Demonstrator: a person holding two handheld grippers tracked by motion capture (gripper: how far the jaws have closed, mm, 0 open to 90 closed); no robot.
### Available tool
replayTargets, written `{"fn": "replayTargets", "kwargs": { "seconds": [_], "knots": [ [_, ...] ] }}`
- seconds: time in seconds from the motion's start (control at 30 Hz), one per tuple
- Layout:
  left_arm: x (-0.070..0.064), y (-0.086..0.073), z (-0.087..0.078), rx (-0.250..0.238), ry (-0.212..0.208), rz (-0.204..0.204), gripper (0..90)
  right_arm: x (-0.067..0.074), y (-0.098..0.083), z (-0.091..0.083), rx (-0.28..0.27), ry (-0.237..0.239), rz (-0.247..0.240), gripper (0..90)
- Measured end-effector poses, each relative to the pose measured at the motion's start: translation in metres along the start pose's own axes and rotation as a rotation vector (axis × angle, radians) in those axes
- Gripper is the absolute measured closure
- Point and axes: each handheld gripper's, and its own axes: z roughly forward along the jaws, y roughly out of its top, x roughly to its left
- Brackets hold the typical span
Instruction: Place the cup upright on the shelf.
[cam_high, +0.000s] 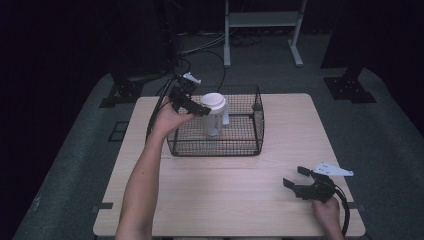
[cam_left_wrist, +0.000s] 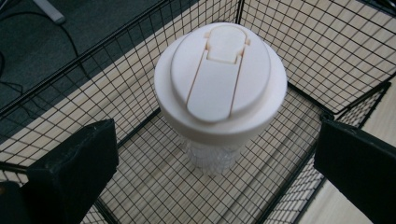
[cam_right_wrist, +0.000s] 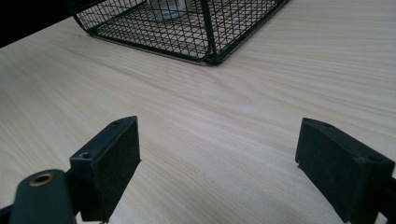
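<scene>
black fingers (cam_right_wrist: 109, 158), trailing black cable (cam_high: 344, 207)

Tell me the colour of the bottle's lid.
Cream white lid, with a flip cap; clearest in the left gripper view.

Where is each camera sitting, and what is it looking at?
High view: above the person's side, looking forward and down on the table; both forearms, left gripper and right gripper show.
Left gripper view: rides the left gripper, looking down on the cup inside the basket; its open jaws show.
Right gripper view: low over the table, facing the basket; its open jaws show.
All three views share the basket.
</scene>
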Motion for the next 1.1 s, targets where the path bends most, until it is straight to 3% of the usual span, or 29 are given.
{"fn": "replayTargets", "kwargs": {
  "seconds": [0.5,1.1],
  "knots": [
    [-0.027,-0.02,-0.039,-0.076,-0.03,0.06,0.0,0.002,0.0,0.001,0.006,-0.019,-0.01,12.9],
    [-0.05,-0.057,-0.053,-0.116,-0.077,0.084,0.0,0.002,0.0,0.001,0.009,-0.033,-0.01,12.9]
  ]
}}
